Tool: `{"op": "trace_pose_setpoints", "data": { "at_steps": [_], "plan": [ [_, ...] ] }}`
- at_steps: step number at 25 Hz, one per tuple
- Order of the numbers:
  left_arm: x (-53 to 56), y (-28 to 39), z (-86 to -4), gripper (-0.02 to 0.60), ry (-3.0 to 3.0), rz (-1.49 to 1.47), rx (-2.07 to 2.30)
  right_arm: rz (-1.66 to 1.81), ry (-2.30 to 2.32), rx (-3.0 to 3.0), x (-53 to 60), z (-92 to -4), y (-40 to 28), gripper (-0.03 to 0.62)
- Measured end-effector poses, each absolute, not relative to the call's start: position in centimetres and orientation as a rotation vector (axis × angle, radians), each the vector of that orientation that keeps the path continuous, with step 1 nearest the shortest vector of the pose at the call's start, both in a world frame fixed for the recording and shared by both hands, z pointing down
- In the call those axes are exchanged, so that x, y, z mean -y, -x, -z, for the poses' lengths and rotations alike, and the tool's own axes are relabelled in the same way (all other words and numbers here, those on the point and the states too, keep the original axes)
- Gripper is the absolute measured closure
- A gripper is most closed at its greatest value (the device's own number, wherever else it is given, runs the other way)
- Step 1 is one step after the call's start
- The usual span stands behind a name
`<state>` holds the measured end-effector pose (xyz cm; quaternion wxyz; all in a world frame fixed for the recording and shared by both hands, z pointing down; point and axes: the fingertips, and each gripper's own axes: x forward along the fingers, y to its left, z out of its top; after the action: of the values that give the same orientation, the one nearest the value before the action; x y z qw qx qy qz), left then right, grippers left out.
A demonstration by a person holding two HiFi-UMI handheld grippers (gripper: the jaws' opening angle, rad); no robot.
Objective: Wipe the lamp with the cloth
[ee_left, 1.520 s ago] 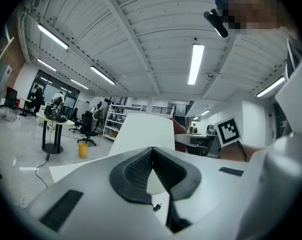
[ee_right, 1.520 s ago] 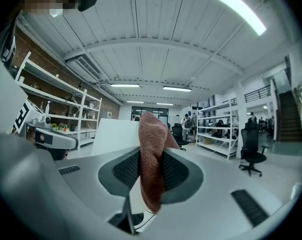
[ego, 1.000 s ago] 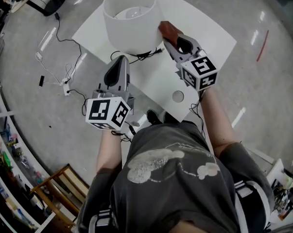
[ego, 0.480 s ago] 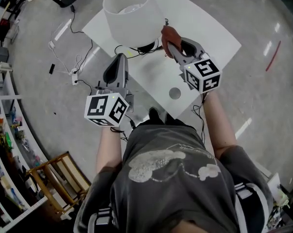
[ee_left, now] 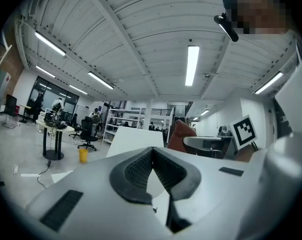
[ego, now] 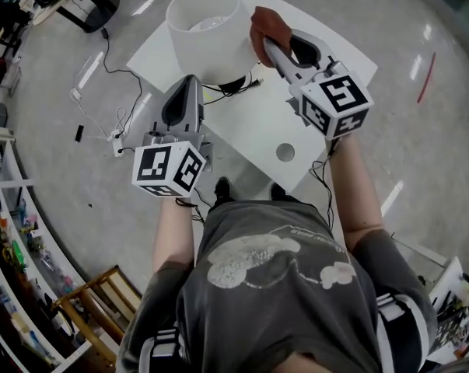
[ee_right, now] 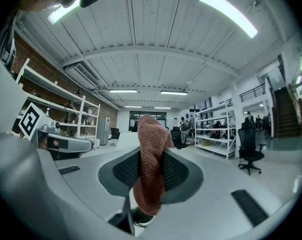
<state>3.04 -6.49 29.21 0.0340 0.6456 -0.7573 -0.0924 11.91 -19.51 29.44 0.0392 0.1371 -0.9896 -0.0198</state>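
Observation:
The lamp has a white drum shade and stands on the white table; its base is hidden under the shade. My right gripper is shut on a red-brown cloth, held up beside the shade's right side, close to its rim. In the right gripper view the cloth hangs folded between the jaws of that gripper. My left gripper is shut and empty, pointing at the shade's lower front. From the left gripper I see the shade and the cloth beyond its tips.
A black cable lies on the table by the lamp's foot. A round hole sits near the table's front edge. Cables and a power strip lie on the floor at left. Shelves and a wooden chair stand further left.
My right gripper has lifted the cloth from the shade's lower right up towards its rim. The left gripper has hardly moved.

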Motion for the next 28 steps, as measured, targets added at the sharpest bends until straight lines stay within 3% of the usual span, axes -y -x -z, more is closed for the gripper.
{"op": "trace_pose_setpoints", "data": {
  "at_steps": [9, 28],
  "plan": [
    [7.3, -0.2, -28.8, 0.574, -2.183, 0.294, 2.133, 0.212, -0.543, 2.968, 16.2, -28.1, -8.1, 0.497],
    [7.2, 1.8, -35.1, 0.574, -2.346, 0.218, 1.72, -0.034, -0.865, 2.669, 12.8, -41.6, -8.9, 0.497]
  ]
}}
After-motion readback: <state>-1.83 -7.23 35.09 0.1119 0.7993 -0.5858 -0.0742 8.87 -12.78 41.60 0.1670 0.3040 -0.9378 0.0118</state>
